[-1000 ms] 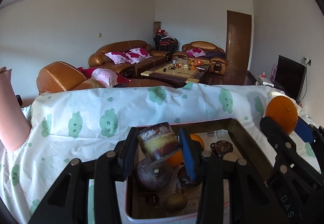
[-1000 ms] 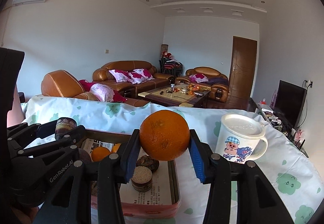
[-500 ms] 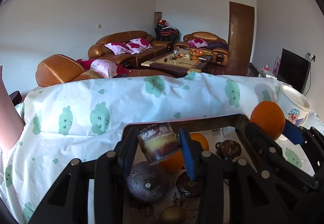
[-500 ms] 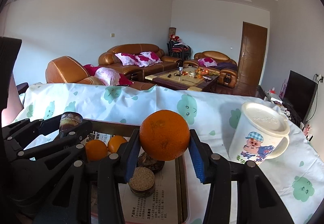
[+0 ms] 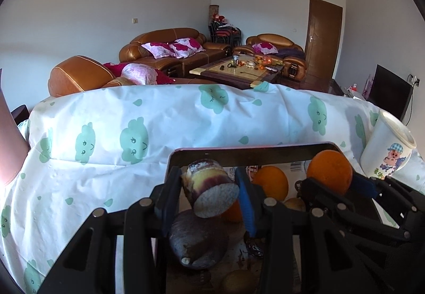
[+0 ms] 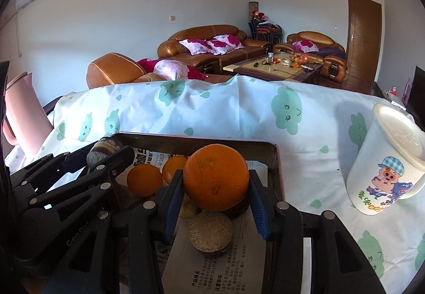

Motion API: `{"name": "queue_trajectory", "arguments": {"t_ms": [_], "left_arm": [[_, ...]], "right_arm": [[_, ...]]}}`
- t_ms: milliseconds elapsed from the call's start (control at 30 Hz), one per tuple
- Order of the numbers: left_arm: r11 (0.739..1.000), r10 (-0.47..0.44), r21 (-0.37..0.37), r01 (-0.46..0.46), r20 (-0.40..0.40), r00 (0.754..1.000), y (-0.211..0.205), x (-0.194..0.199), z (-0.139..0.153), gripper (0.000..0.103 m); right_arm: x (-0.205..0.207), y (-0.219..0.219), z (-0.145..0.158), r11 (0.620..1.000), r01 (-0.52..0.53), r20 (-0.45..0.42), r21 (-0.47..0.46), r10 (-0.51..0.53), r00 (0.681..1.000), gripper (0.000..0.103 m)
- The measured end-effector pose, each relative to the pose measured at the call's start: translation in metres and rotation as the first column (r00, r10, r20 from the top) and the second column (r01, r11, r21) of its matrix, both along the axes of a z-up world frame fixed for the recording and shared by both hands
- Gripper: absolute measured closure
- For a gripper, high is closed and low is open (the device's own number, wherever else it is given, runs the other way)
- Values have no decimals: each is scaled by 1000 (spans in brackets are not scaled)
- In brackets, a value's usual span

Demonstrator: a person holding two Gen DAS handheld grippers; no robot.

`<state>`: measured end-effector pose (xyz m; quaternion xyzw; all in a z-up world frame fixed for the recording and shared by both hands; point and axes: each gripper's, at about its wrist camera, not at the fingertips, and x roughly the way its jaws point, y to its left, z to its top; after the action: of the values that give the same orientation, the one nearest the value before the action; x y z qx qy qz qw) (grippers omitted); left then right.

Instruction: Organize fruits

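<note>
My left gripper (image 5: 207,178) is shut on a cut piece of purple sugarcane (image 5: 212,195) and holds it above the near left part of a dark paper-lined tray (image 5: 249,152). My right gripper (image 6: 215,180) is shut on a large orange (image 6: 216,177) over the tray's right half. In the tray lie two smaller oranges (image 6: 144,179), a dark purple fruit (image 5: 196,238), a brownish round fruit (image 5: 236,280) and a cut sugarcane stub (image 6: 209,231). The right wrist view shows the left gripper (image 6: 103,158) beside mine, at the tray's left.
The tray sits on a table under a white cloth with green cloud prints (image 5: 132,134). A white cartoon mug (image 6: 387,163) stands right of the tray. A pink jug (image 6: 24,118) stands at the far left. Sofas and a coffee table lie beyond.
Both grippers have tipped downward and sunk toward the tray, each keeping its load. The orange has come in over the tray's right side, closer to the left gripper.
</note>
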<state>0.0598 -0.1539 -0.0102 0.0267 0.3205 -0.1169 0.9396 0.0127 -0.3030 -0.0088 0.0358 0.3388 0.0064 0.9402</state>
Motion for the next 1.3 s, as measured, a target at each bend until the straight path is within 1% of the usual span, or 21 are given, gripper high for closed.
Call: {"name": "queue_trajectory", "arguments": {"t_ms": [67, 167, 267, 333, 367, 400, 433, 467, 500, 533, 600, 667, 733, 800, 867, 967, 1033, 1100, 1200, 1300], "left_arm": [[1000, -4, 1, 4, 2, 1000, 0, -1, 0, 60], [1000, -5, -1, 5, 17, 1000, 2, -6, 2, 60], [1000, 10, 6, -10, 37, 999, 5, -11, 5, 54], [999, 40, 17, -41, 46, 998, 9, -13, 8, 38], [998, 54, 21, -55, 51, 997, 12, -14, 9, 34], [998, 63, 23, -65, 57, 996, 16, -15, 11, 27], [997, 72, 24, -74, 66, 995, 19, -17, 13, 22], [996, 83, 22, -85, 78, 994, 22, -19, 15, 20], [995, 95, 19, -97, 89, 991, 25, -22, 17, 14], [994, 107, 15, -109, 101, 989, 29, -24, 19, 7], [992, 123, -2, -124, 126, 984, 34, -29, 22, 0], [993, 113, -41, -108, 141, 983, 37, -32, 23, 0], [993, 107, -59, -100, 138, 985, 33, -31, 23, 0], [995, 91, -51, -85, 133, 987, 26, -30, 20, 0], [998, 56, -27, -53, 133, 989, 19, -32, 17, 0], [999, 32, 29, -36, 140, 990, 12, -34, 14, 0], [999, 34, 23, -38, 153, 988, 13, -36, 16, 0], [999, 46, 5, -48, 169, 985, 17, -40, 18, 0], [999, 55, -10, -54, 186, 981, 22, -47, 19, 0], [999, 54, -13, -53, 207, 977, 27, -57, 21, 0]], "right_arm": [[2, -3, -3, 999, -16, -18, 32, 17, 1000, 54], [3, -6, -5, 996, -41, -20, 74, 42, 999, 53], [2, -7, -5, 993, -62, -13, 102, 64, 998, 53], [0, -8, -4, 990, -80, -6, 119, 82, 997, 53], [0, -8, -4, 987, -92, -2, 132, 93, 996, 53], [0, -8, -4, 984, -104, 3, 146, 105, 995, 53], [-1, -8, -4, 980, -117, 8, 159, 117, 993, 50], [-2, -8, -3, 977, -126, 12, 170, 125, 992, 48], [-3, -8, -3, 975, -132, 15, 181, 132, 991, 45], [-4, -9, -2, 970, -141, 20, 197, 140, 990, 44], [-8, -12, -1, 961, -148, 38, 235, 143, 989, 44], [-14, -16, 2, 957, -125, 74, 262, 109, 991, 43], [-24, -21, 6, 956, -79, 117, 282, 47, 992, 43], [-35, -28, 9, 954, -19, 150, 301, -27, 988, 43], [-45, -30, 13, 951, 38, 190, 306, -100, 977, 42], [-60, -27, 19, 960, 92, 265, 263, -164, 950, 39], [-69, -22, 25, 968, 135, 322, 212, -200, 925, 30], [-78, -19, 29, 969, 168, 369, 182, -226, 902, 25], [-89, -16, 34, 968, 193, 409, 158, -242, 880, 23], [-98, -10, 38, 973, 189, 433, 131, -228, 872, 23]]}}
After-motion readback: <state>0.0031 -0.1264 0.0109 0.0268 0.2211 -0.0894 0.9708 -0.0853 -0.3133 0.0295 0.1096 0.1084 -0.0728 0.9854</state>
